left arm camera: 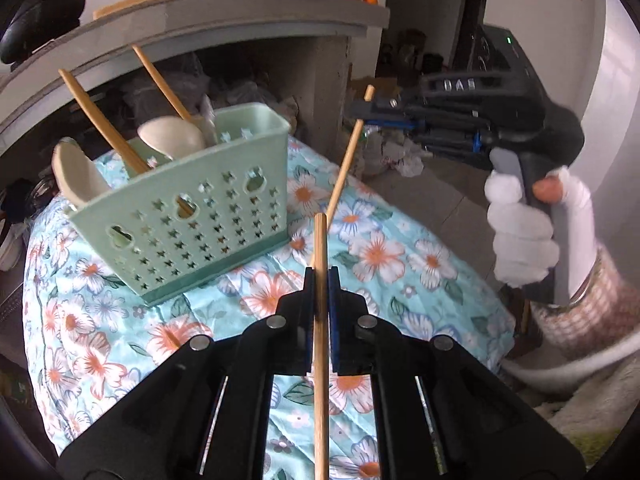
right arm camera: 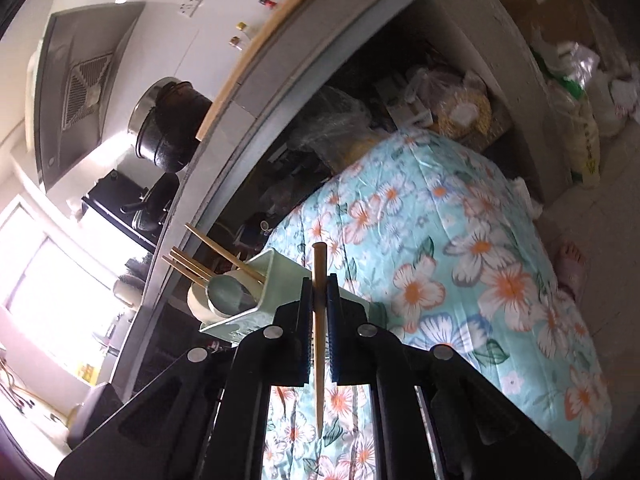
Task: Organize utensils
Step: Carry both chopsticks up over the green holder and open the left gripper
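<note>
Spoons and a few chopsticks already sit in the green utensil basket point(left arm camera: 192, 216) on the floral cloth point(left arm camera: 380, 256). Each hand-held gripper, left point(left arm camera: 320, 276) and right point(right arm camera: 319, 284), pinches one chopstick point(left arm camera: 321, 320) point(right arm camera: 319, 320), not yet dropped in.

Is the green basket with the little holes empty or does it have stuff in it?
Not empty: the mint-green perforated plastic basket holds wooden-handled pale spoons.

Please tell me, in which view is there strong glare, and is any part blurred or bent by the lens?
Right wrist view: the window at the left is blown out white; the counter edge bends strongly. Left wrist view: light is even, the gloved hand looks slightly soft, and the shelf curves.
</note>
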Demonstrator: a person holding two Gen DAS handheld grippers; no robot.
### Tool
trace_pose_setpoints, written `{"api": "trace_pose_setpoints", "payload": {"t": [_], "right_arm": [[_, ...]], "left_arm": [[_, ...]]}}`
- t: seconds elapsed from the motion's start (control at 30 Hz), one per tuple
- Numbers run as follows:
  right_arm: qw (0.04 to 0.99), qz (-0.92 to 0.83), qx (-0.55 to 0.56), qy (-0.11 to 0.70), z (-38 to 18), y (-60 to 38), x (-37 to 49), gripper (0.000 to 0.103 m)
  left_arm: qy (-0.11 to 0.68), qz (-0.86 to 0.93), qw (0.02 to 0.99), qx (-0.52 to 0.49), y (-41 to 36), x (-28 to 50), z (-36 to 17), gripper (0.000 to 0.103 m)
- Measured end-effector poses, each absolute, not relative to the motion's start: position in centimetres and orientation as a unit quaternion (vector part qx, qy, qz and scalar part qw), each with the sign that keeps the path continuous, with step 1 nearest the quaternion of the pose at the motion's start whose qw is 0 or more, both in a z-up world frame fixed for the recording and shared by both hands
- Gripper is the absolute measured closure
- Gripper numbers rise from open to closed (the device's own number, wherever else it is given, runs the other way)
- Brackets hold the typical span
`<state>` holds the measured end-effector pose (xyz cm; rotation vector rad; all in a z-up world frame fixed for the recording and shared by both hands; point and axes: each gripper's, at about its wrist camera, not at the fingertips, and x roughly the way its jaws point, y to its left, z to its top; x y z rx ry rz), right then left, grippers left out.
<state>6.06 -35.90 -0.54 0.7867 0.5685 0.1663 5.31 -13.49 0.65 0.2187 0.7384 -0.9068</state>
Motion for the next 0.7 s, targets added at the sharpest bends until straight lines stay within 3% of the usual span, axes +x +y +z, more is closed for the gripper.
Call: {"api": "trace_pose_setpoints", "payload": {"t": [0.33,0.7], "right_arm": [[0.919,0.087,0.303,0.237,4.3,-34.5,3.9,0.096],[0.921,0.104,0.298,0.229,5.2,-35.5,3.2,0.096]], "left_arm": [[0.207,-0.403,0.887,-0.086,-6.1,10.0,12.6,0.098],[0.063,-0.348,0.911,-0.211,-7.2,14.9,18.3,0.098]]}}
